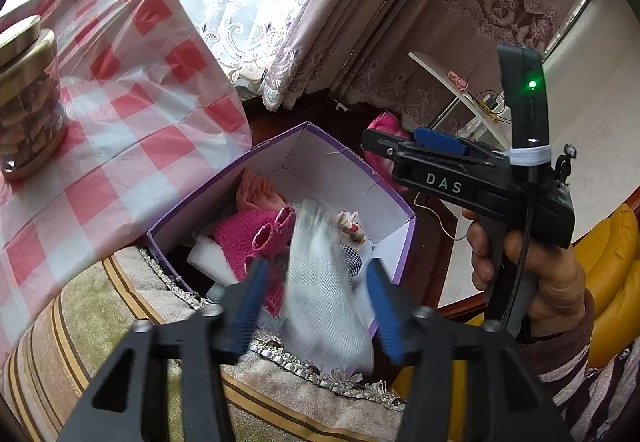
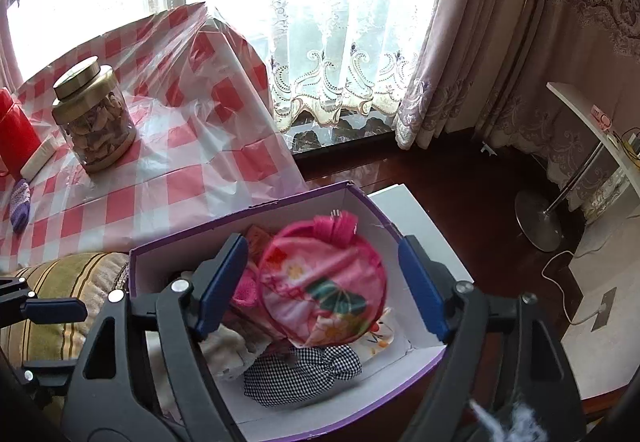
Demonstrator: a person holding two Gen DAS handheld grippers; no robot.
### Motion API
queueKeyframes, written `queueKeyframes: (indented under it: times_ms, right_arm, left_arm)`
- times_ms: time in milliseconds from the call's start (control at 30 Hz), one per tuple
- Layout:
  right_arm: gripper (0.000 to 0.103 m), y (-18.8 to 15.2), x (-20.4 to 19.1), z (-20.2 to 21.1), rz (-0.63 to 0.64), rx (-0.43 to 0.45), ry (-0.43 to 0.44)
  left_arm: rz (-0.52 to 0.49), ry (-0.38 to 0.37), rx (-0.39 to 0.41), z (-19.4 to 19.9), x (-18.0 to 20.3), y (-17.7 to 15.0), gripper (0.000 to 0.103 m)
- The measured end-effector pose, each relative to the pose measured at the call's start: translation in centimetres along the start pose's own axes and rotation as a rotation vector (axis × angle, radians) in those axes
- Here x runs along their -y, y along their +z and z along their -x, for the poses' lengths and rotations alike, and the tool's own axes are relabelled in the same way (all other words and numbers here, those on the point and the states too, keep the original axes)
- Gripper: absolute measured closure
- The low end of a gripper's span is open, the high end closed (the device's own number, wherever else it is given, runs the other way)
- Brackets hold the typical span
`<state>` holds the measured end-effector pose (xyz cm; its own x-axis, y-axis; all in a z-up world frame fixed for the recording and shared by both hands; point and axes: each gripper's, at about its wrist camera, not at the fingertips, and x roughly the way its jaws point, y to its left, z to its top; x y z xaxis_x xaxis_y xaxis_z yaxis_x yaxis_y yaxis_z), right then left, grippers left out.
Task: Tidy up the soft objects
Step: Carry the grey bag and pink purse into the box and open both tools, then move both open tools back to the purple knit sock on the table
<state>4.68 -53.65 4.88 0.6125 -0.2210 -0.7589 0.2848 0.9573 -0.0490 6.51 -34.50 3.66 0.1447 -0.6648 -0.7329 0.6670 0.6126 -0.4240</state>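
A purple box (image 1: 404, 238) with white inner walls rests on a striped cushion and holds soft things: a pink knit piece (image 1: 248, 238), a small mouse toy (image 1: 350, 226) and black-and-white checked fabric (image 2: 304, 370). My left gripper (image 1: 318, 300) hovers over the box's near rim with its jaws apart. Between them a white herringbone cloth (image 1: 328, 302) shows as a blur, and neither pad presses on it. My right gripper (image 2: 324, 282) stands open above the box (image 2: 240, 212). A round pink floral cap (image 2: 320, 290) lies below its fingers, clear of both pads.
A table under a red-and-white checked cloth (image 2: 160, 182) stands beside the box, with a gold-lidded jar (image 2: 94, 118), a red box (image 2: 14, 134) and a purple knit item (image 2: 20, 206). The striped cushion (image 1: 80, 342) is under the box. A round-footed stand (image 2: 540, 222) and a cable are on the floor to the right.
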Motion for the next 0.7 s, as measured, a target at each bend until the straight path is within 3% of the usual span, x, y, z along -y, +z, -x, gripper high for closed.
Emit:
queueKeyframes:
  times_ms: [300, 700]
  right_arm:
    - [0.017, 0.2, -1.1, 0.1, 0.019, -0.008, 0.029]
    - [0.016, 1.4, -8.7, 1.4, 0.172, 0.004, 0.154]
  left_arm:
    - [0.04, 0.027, 0.033, 1.2, -1.4, 0.1, 0.044]
    - [0.113, 0.172, 0.119, 6.4, -7.8, -0.1, 0.044]
